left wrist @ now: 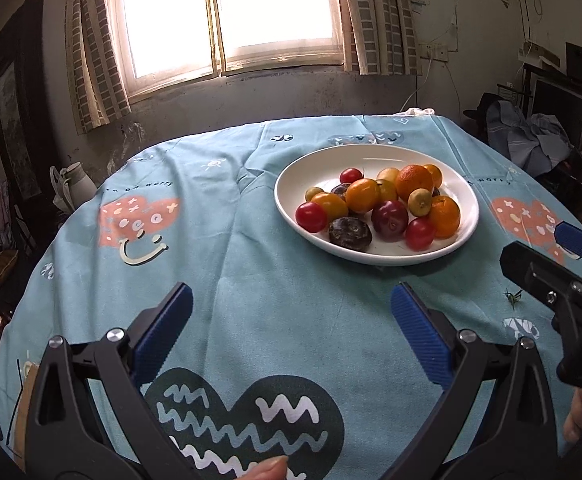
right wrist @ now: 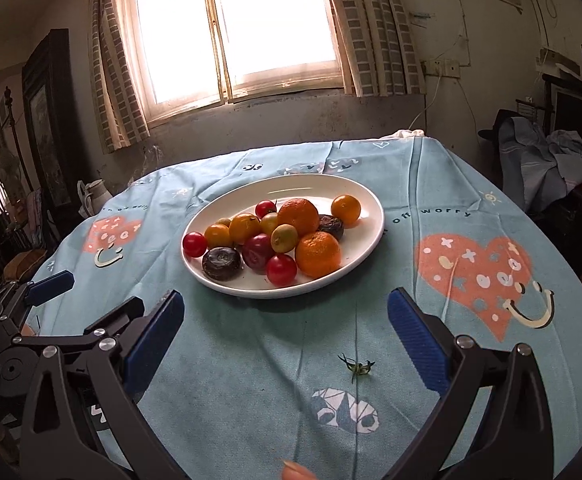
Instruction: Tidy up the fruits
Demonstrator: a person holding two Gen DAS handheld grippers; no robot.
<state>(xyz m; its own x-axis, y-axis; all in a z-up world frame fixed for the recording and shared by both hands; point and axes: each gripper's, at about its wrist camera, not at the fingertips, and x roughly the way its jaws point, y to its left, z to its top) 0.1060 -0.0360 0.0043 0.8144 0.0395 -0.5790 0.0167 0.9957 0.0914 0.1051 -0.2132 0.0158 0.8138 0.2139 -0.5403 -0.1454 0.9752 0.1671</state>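
Observation:
A white oval plate sits on the blue patterned tablecloth and holds a pile of fruit: oranges, red cherry tomatoes, yellow-orange tomatoes, a dark red plum and a dark wrinkled fruit. My left gripper is open and empty, short of the plate and to its left. My right gripper is open and empty, just in front of the plate. The right gripper also shows at the right edge of the left wrist view.
A small green stem scrap lies on the cloth between the right gripper's fingers. The table stands under a bright window with curtains. A white jug stands beyond the left edge; clothes are piled at the right.

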